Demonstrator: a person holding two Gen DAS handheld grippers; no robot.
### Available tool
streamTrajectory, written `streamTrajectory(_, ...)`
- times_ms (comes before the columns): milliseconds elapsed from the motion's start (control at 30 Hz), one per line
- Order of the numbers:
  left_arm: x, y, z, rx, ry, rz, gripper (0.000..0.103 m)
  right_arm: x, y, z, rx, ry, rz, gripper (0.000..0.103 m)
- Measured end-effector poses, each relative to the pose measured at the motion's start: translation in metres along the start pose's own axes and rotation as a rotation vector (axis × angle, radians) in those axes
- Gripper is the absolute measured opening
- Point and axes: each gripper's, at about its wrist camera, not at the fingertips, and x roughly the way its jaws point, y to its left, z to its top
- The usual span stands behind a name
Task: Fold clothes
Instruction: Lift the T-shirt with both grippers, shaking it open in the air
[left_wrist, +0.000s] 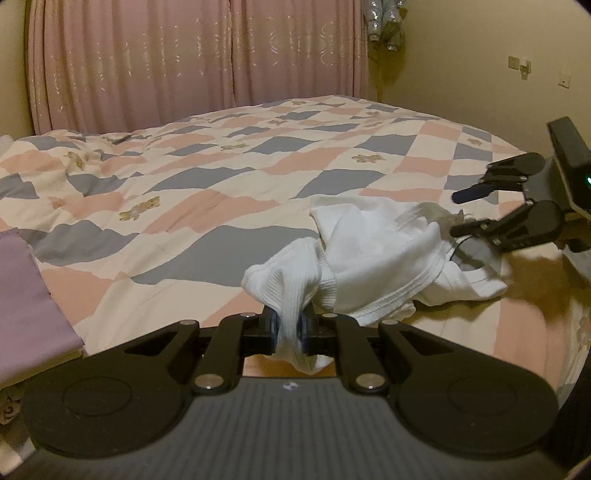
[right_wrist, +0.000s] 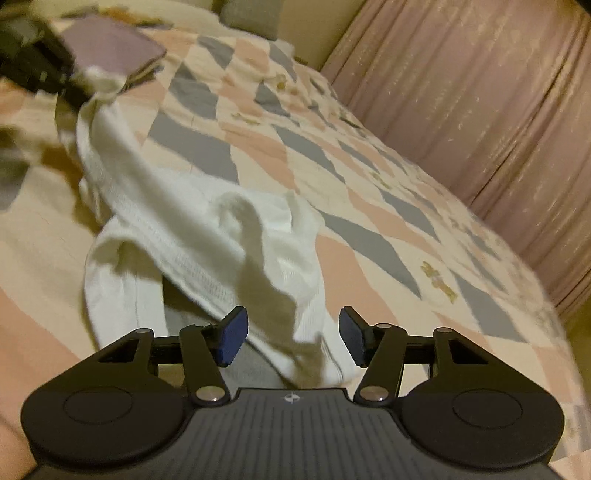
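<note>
The left claw (left_wrist: 290, 328) is pinched tight on a bunched ribbed end of the white knit garment (left_wrist: 373, 254), the cloth squeezed between its blue pads and trailing out past them. From that grip the garment runs away to the right in a rumpled heap, its stitched hem twisted over itself and one part rolled up, resting on the pink, grey and cream patchwork quilt (left_wrist: 207, 177) of the bed. At the far end of the heap the right claw (right_wrist: 291, 336) stands with its blue pads spread wide and nothing between them, poised right over the fabric; that view is smeared, so whether it brushes the cloth I cannot tell. By my reckoning the garment is nowhere near folded: no flat panel, no clean crease shows, and smoothing and folding remain. Off to the left claw's left lies a flat lilac cloth (left_wrist: 26, 295), seemingly laid neat.
</note>
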Motion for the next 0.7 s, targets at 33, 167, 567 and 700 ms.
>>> streamTrajectory(33, 0.0, 0.0, 0.0, 0.006, -0.002, 0.002, 0.009, -0.004, -0.003, 0.003, 0.008, -0.007, -0.011, 0.047)
streamTrajectory(167, -0.012, -0.001, 0.009, 0.025, -0.056, 0.018, 0.007, -0.018, -0.013, 0.016, 0.039, -0.034, -0.053, 0.001)
streamTrajectory(567, -0.14, -0.017, 0.11, 0.157, -0.434, 0.065, 0.006, -0.147, -0.046, 0.089, 0.108, -0.275, -0.295, 0.001)
streamTrajectory(700, -0.188, -0.036, 0.124, 0.222, -0.53, 0.077, 0.006, -0.215, -0.051, 0.111, 0.159, -0.392, -0.384, 0.001)
